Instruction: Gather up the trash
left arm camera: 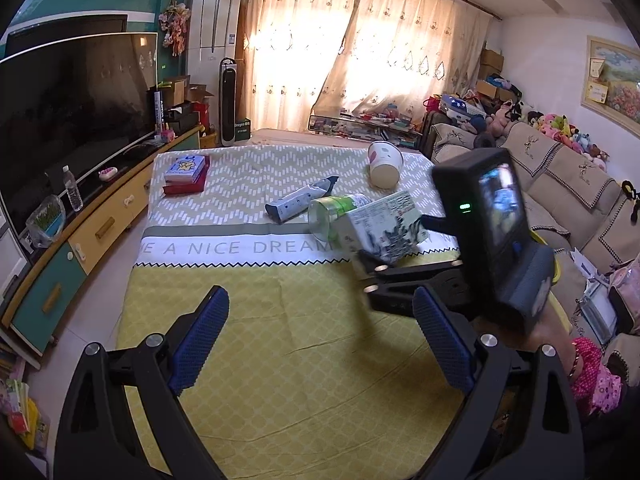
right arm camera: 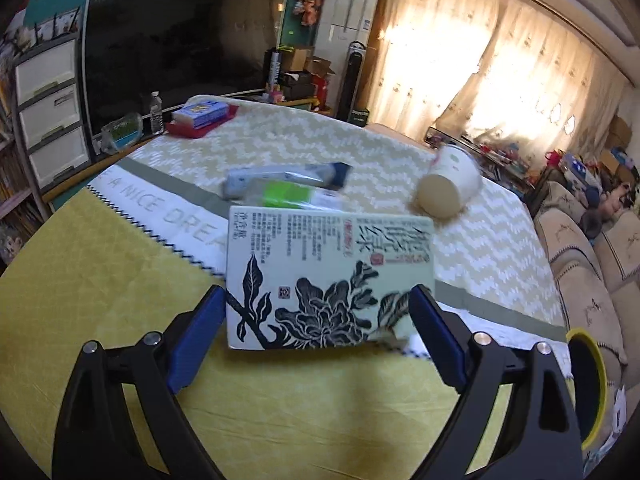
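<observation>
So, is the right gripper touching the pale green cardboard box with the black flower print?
Touching. Right wrist view: the right gripper has its blue pads pressing both side edges of the box, no gap visible.

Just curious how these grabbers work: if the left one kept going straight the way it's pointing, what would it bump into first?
Probably only the yellow bedspread. The left gripper is open, empty and angled down at bare cloth. The plastic bottle and blue wrapper lie farther on, though depth is hard to judge.
</observation>
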A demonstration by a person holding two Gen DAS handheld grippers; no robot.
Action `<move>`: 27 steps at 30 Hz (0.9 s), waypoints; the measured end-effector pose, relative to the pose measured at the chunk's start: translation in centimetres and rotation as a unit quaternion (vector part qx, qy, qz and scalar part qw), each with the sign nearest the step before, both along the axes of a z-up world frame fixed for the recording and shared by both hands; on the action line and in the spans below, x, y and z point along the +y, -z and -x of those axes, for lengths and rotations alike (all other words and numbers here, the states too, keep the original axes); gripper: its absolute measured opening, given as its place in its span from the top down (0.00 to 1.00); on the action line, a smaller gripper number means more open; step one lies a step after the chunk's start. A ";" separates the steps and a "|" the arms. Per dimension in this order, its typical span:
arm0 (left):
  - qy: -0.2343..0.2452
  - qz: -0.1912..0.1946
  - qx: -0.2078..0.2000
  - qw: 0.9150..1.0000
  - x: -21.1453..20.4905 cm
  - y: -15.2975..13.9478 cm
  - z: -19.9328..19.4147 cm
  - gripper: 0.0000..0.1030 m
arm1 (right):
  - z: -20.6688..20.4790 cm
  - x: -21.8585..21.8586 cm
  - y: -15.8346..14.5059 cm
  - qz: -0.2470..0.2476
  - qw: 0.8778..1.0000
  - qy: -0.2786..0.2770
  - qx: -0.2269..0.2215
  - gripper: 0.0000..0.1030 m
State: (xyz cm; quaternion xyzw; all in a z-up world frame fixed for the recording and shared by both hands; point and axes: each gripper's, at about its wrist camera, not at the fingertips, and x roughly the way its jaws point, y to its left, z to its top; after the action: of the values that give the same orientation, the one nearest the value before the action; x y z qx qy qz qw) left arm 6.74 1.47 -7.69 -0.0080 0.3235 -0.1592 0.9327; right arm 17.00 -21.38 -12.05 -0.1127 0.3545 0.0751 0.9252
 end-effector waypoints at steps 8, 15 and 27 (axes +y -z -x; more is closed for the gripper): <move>0.012 0.004 0.006 1.000 -0.5 0.5 -0.8 0.11 | 0.4 -11.1 0.6 -0.026 0.993 0.114 0.024 0.15; 0.022 -0.001 0.006 1.000 -1.6 0.4 -1.3 0.11 | -0.3 -9.7 -0.5 -0.088 0.993 0.068 0.028 0.15; 0.039 -0.004 0.003 0.999 -1.9 0.4 -1.6 0.11 | -2.5 -6.4 1.7 -0.097 0.988 0.099 0.072 0.15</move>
State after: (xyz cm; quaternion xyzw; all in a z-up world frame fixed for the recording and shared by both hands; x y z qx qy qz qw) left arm 8.35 -0.43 -8.07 0.0075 0.3266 -0.1939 0.9250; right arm 19.48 -27.75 -13.70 0.0186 0.4209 0.0252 0.9065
